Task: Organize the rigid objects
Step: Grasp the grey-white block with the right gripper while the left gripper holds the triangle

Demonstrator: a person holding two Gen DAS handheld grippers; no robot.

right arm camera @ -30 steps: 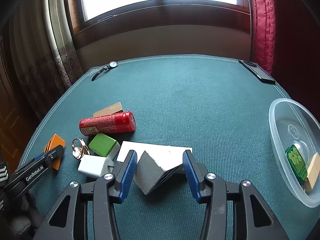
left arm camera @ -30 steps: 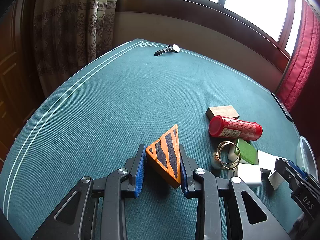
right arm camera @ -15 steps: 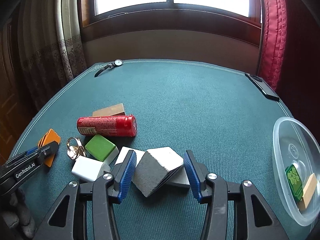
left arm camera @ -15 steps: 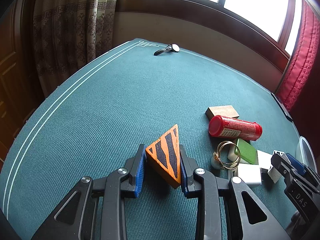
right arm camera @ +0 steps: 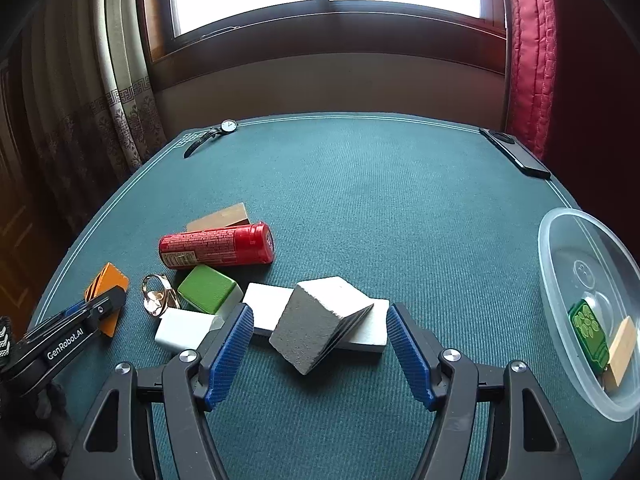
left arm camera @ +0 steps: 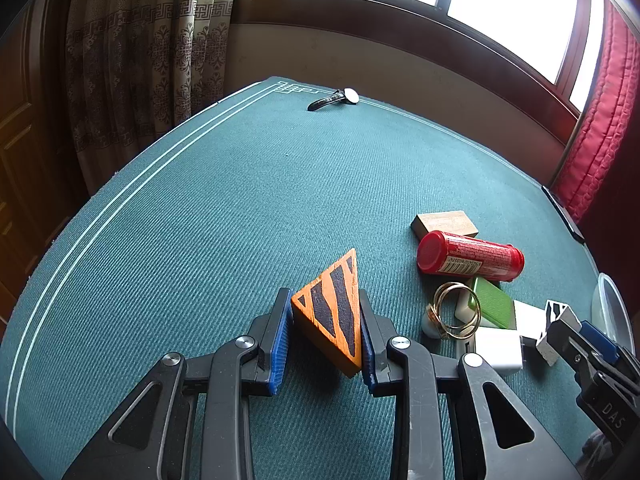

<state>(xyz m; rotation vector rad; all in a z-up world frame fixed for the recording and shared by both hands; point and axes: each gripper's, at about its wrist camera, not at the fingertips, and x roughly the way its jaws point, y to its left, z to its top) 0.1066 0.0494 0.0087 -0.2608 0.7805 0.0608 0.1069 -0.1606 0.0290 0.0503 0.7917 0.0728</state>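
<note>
An orange wedge block with black stripes point(left arm camera: 332, 312) sits low over the green table cloth point(left arm camera: 240, 200), and my left gripper point(left arm camera: 323, 300) is shut on it. In the right wrist view this same block point(right arm camera: 114, 280) shows at the far left. A grey wedge block point(right arm camera: 312, 324) leans on a flat white slab point(right arm camera: 264, 306). My right gripper point(right arm camera: 319, 312) straddles the grey wedge. Its jaws are opening, and both blue pads stand clear of the wedge's sides.
Left of the wedge lie a red can point(right arm camera: 218, 246), a wooden block point(right arm camera: 220, 216), a green block point(right arm camera: 208, 290), a white block point(right arm camera: 186, 328) and a gold ring point(right arm camera: 156, 298). A clear plastic bowl point(right arm camera: 560, 240) holding small items sits at right. A watch point(right arm camera: 216, 132) and a dark phone point(right arm camera: 516, 152) lie at the far edge.
The right jaws have spread away from the grey wedge, which now rests free on the white slab. The left gripper and its orange block have not moved.
</note>
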